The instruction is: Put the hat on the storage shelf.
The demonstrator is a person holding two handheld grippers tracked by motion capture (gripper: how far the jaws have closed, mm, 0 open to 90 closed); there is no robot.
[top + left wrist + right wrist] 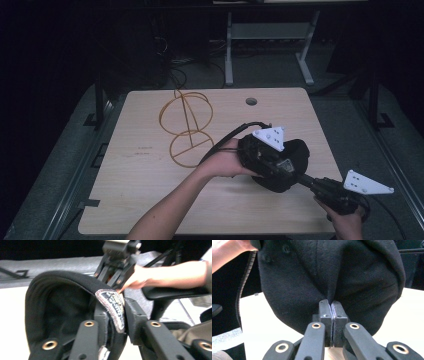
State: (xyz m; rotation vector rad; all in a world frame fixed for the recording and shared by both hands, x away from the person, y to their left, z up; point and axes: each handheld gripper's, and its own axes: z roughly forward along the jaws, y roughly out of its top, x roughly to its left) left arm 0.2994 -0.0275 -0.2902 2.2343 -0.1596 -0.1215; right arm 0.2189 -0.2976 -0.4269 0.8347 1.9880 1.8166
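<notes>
**A:** What's nearest to you?

**B:** From my seat at the remote end, the right gripper [306, 181] sits at about four o'clock on the table [150, 200], closest to the near edge. In the right gripper view its jaws are pressed tight together on a fold of the black cap [332, 272]; the fabric puckers into the seam between the pads. No earlier look for me to compare, so I just report a firm pinch.

**A:** And the cap itself?

**B:** In the high view the black cap [295, 160] hangs between the two grippers, just right of the table's centre, around three o'clock. I cannot tell whether its underside touches the wood.

**A:** The left one?

**B:** The left gripper [260, 155] is just beyond, at the cap's nine o'clock side, with the person's left hand [225, 162] wrapped on it. In the left gripper view its jaws clamp the cap's rim, right at a sewn label [113, 307] with a pale border; the pads press on the band from both sides. The cap's hollow inside opens toward that camera at ten o'clock.

**A:** Anything farther out?

**B:** A golden wire stand [186, 127], two hoops joined by a rod, lies at eleven o'clock, well apart from the cap. Beyond it, a round hole [251, 101] in the tabletop near twelve o'clock.
</notes>
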